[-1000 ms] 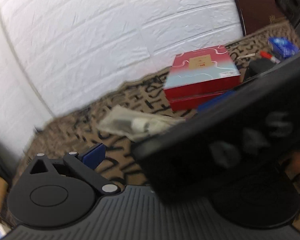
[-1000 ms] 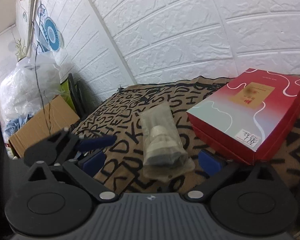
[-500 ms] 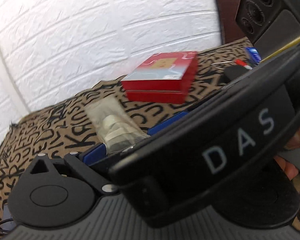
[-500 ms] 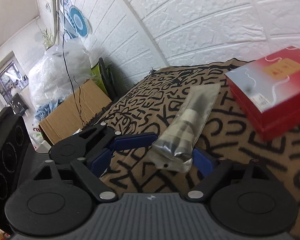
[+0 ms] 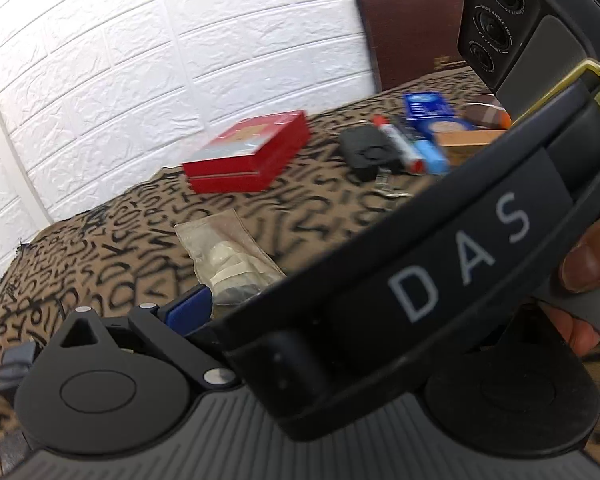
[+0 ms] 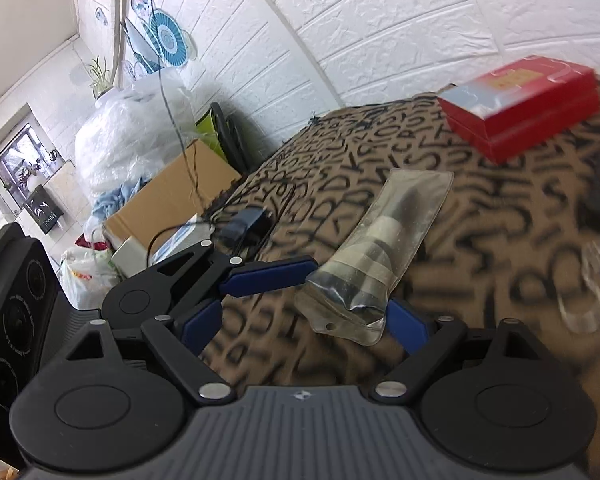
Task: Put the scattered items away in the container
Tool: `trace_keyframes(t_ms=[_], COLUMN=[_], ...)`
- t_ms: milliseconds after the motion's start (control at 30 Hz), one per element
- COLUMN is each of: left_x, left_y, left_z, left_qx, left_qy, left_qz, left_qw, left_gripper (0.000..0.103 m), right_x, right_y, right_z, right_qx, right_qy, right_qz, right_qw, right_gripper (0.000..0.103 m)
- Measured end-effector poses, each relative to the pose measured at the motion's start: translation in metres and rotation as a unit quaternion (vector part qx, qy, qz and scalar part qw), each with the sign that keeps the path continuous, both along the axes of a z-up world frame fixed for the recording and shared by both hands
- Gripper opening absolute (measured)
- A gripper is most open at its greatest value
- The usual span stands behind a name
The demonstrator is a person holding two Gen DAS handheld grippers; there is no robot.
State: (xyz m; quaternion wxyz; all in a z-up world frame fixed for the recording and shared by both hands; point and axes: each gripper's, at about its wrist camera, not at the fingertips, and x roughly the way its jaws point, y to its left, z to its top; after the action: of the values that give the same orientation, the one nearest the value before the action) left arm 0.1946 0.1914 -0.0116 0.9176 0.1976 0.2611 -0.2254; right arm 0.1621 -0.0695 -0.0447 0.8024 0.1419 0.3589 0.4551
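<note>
A clear plastic bag (image 6: 380, 256) with a white and black part inside lies on the letter-print cloth. Its near end sits between the blue fingers of my right gripper (image 6: 302, 324), which stands open with a gap on the left side. My left gripper (image 5: 300, 304) is just left of the bag, one blue finger (image 6: 268, 272) pointing at the bag's near end. In the left wrist view the right gripper's body hides the other finger; the visible finger (image 5: 188, 312) stands wide. A closed red box (image 5: 248, 156) lies farther back.
Behind the red box (image 6: 520, 100) is a white brick wall. At the far right lie a black case (image 5: 368, 152), a red-capped marker (image 5: 396, 140), blue packets (image 5: 428, 106) and a brown box (image 5: 472, 140). A charger (image 6: 248, 220) sits at the table's left edge, a cardboard box (image 6: 168, 200) below.
Both views have swung: the red box has slid back and to the right, and the pile of small items has come into the left view. The right jaws have narrowed slightly around the bag's end.
</note>
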Motion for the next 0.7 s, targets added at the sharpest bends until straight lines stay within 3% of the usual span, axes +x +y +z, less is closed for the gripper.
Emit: trace_keyframes(t_ms=[567, 700], left_x=[-0.079, -0.103], left_y=[-0.064, -0.063], left_z=[-0.013, -0.02], left_qx=[-0.016, -0.001], left_qy=[0.017, -0.014], left_qz=[-0.024, -0.016], left_qw=[0.9994, 0.9998], left_gripper=[0.103, 0.103], right_x=[-0.118, -0.137], right_y=[-0.059, -0.06], right_z=[-0.002, -0.001], right_qx=[-0.02, -0.032], right_qy=[0.002, -0.019], right_qz=[-0.036, -0.041], right_qw=[0.999, 0.998], right_gripper=[0.091, 0.103])
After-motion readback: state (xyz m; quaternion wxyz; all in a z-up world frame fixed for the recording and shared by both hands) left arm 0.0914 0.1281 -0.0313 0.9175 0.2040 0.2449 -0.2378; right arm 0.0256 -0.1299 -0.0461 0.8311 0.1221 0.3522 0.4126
